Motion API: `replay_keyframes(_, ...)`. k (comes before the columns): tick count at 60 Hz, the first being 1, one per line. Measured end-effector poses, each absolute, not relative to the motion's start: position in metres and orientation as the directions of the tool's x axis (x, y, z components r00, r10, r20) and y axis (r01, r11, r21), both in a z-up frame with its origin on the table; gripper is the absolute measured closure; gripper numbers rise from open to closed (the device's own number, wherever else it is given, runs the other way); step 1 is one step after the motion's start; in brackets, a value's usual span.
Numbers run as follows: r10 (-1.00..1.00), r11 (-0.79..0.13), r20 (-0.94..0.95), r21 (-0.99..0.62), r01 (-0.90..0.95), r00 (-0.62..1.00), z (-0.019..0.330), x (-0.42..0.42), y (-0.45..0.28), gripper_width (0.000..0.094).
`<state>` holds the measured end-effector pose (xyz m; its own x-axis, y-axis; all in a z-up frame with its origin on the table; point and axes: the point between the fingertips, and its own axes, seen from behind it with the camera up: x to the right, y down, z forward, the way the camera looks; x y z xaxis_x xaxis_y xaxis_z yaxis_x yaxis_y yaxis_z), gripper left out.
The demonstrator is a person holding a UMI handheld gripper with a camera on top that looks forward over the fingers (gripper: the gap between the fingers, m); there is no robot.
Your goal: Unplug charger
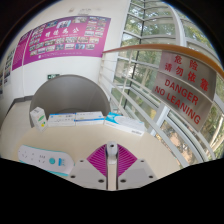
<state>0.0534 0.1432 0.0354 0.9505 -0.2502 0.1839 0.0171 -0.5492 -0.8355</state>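
White power strip (45,157) lying just left of the gripper (112,163).

The strip is a long, pale, rounded-edged block that rests flat with its socket face up, its near end close beside the gripper and its length running away to the gripper's left. Small dark socket openings mark its top, and a blue-green spot shows at the end nearest the gripper. Whether a charger sits plugged into it cannot be made out.
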Motion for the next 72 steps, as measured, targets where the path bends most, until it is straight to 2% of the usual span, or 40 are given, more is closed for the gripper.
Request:
replay_keyframes(8,-0.25,-0.587,0.23,-0.809,0.042,0.941,0.014,0.07,0.134,0.0784)
replay_keyframes(15,-0.251,-0.593,0.215,-0.805,0.026,0.944,0.01,0.07,0.123,0.0645)
replay_keyframes(18,-0.259,-0.597,0.208,-0.802,0.013,0.943,0.012,0.069,0.117,0.0537)
replay_keyframes(24,-0.256,-0.594,0.183,-0.805,-0.005,0.949,0.029,0.058,0.098,0.0224)
replay_keyframes(28,-0.247,-0.582,0.155,-0.813,-0.018,0.957,0.046,0.043,0.082,0.0076)
replay_keyframes(55,-0.233,-0.536,0.127,-0.844,-0.018,0.964,0.195,-0.061,-0.113,0.0082)
replay_keyframes(72,-0.19,-0.526,0.186,-0.848,0.06,0.964,0.244,-0.099,-0.206,0.0081)
